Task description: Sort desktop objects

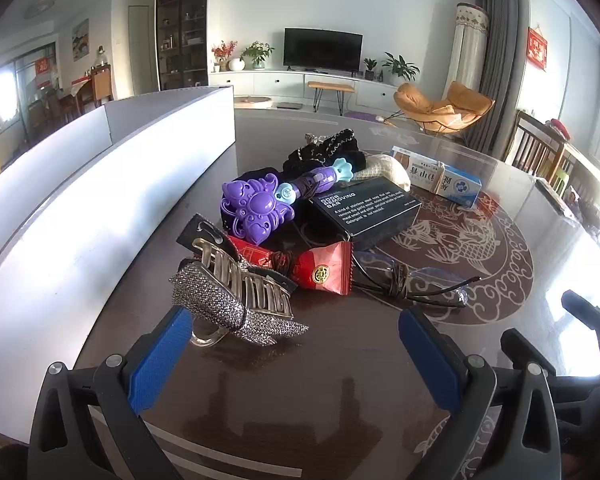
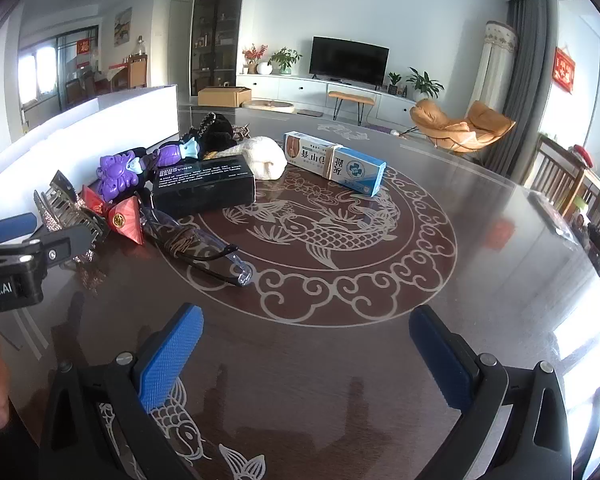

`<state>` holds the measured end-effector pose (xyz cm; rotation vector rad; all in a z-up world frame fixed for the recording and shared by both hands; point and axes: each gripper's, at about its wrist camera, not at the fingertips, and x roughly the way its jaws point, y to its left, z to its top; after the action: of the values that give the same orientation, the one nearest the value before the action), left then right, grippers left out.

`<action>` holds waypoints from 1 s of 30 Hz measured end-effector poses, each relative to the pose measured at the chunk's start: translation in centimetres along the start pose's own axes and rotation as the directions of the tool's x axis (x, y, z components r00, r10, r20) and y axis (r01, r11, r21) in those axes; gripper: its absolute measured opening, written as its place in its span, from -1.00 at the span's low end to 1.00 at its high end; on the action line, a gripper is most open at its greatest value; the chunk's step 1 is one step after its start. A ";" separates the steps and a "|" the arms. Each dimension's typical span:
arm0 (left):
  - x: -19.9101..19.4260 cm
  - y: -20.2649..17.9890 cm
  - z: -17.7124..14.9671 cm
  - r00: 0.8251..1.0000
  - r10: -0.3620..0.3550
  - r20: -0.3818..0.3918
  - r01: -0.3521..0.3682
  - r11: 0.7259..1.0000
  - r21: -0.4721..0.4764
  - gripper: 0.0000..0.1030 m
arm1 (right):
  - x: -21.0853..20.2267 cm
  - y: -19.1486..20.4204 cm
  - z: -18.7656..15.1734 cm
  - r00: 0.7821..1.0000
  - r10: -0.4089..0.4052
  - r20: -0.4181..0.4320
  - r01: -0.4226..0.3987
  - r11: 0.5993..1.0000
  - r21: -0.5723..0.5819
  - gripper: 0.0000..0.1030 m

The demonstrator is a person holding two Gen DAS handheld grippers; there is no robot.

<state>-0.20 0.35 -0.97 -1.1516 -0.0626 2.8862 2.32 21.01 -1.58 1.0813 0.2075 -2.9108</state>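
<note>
White-walled living room, wall television point(image 2: 350, 60), orange lounge chair point(image 2: 462, 126), grey curtain point(image 2: 528, 72), bright daylight

television point(image 1: 322, 49) | orange chair point(image 2: 462, 125) | cardboard box point(image 2: 224, 96) | grey curtain point(image 1: 496, 68)

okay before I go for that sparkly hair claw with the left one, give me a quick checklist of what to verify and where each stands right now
1. Left hand-held gripper open wide: ok.
2. Nothing between its pads yet: ok; the sparkly hair claw sits just ahead of the left pad.
3. Claw free of neighbours: not ok; it rests against the red candy wrapper and a black card behind it.
4. Right hand-held gripper open and holding nothing: ok.
5. Right gripper clear of the pile: ok; it is over bare table.
6. White bin on the left has room inside: cannot tell.
</note>
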 end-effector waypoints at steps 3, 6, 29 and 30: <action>-0.1 0.0 0.0 1.000 -0.001 -0.002 0.001 1.000 0.001 1.00 | 0.0 -0.1 0.0 1.000 0.005 -0.001 -0.005 1.000 0.007 1.00; -0.1 -0.1 -0.1 1.000 -0.002 -0.001 0.002 1.000 0.006 1.00 | 0.0 -0.2 0.0 1.000 0.007 0.000 -0.007 1.000 0.011 1.00; 0.7 -0.4 -0.3 0.999 0.018 -0.036 -0.017 0.999 0.031 1.00 | 0.1 -0.7 0.0 0.999 0.034 0.001 -0.034 0.999 0.043 1.00; 0.7 -0.3 -0.3 0.999 0.019 -0.040 -0.018 1.000 0.025 1.00 | 0.1 -0.7 0.0 0.999 0.036 -0.001 -0.036 0.998 0.045 1.00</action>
<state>-0.54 0.67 -1.65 -1.2129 -0.0159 2.8700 2.17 21.74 -1.60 1.0828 0.1217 -2.8964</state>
